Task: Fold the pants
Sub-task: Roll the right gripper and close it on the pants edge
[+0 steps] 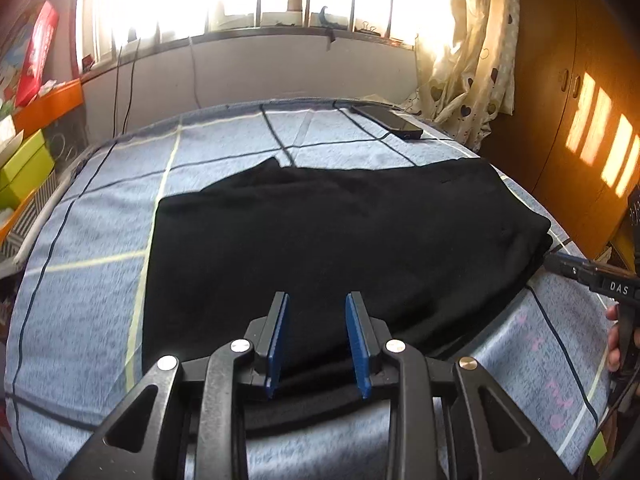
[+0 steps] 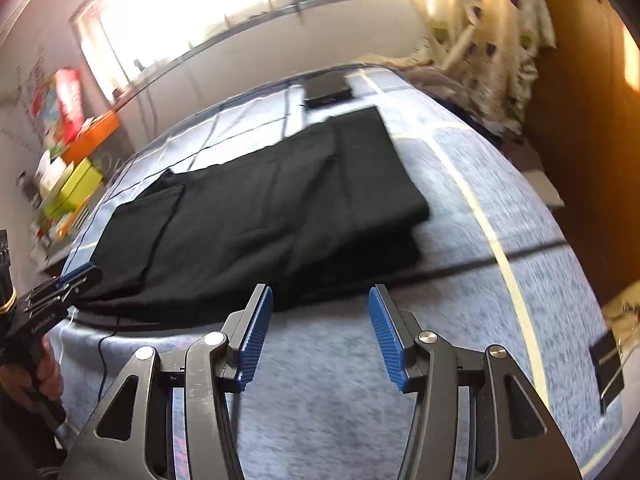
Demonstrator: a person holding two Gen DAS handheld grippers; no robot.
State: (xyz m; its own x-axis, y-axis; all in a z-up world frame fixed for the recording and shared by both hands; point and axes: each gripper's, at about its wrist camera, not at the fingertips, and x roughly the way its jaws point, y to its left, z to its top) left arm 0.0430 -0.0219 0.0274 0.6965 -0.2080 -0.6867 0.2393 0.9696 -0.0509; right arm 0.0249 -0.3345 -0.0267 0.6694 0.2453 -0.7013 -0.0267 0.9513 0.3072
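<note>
Black pants (image 1: 320,220) lie folded into a flat block on a bed with a blue checked sheet (image 1: 92,280). My left gripper (image 1: 318,308) hovers over the near edge of the pants, its blue pads apart and nothing pinched between them. In the right wrist view the pants (image 2: 260,208) spread across the middle, and my right gripper (image 2: 320,294) stands wide open over bare sheet (image 2: 460,280) just in front of their near edge. The left gripper (image 2: 74,278) shows at the pants' near left corner. The right gripper (image 1: 576,270) shows beside their right edge.
A flat black device (image 1: 388,122) lies on the far side of the bed. A heart-print curtain (image 1: 472,60) and a wooden wardrobe (image 1: 568,100) stand to the right. Coloured boxes (image 1: 28,160) pile up at the left. A black binder clip (image 2: 608,364) grips the sheet's edge.
</note>
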